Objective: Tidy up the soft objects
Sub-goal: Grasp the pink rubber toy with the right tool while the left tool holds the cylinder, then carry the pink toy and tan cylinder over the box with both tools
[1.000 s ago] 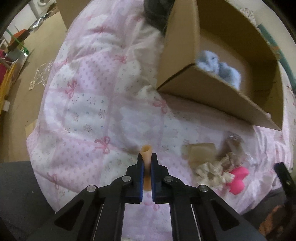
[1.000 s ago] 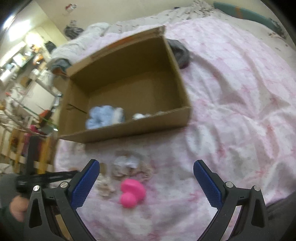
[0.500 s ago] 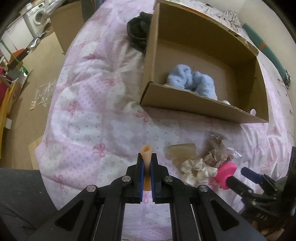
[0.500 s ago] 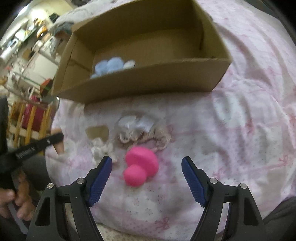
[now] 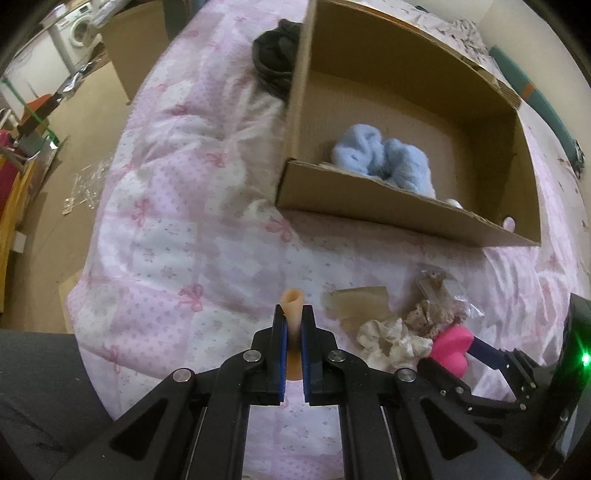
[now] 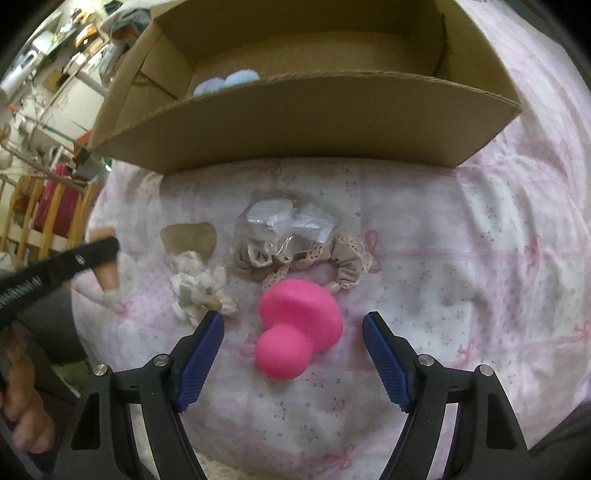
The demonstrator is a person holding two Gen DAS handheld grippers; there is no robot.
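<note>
left wrist: a pink patterned quilt (image 5: 177,206) covers the bed, brown floor and a washing machine (image 5: 79,27) beyond its left edge. the left gripper (image 5: 294,325) pinches a peach tube (image 5: 293,306). a cardboard box (image 5: 391,214) holds blue fluff (image 5: 384,158).

right wrist: the right gripper (image 6: 293,330) stands wide open around a pink toy (image 6: 295,328); scrunchies (image 6: 347,258) and what may be a plastic bag (image 6: 284,221) lie just beyond.

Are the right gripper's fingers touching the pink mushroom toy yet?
Apart. In the right wrist view, the right gripper is open, and quilt shows between each blue pad and the pink mushroom toy.
</note>
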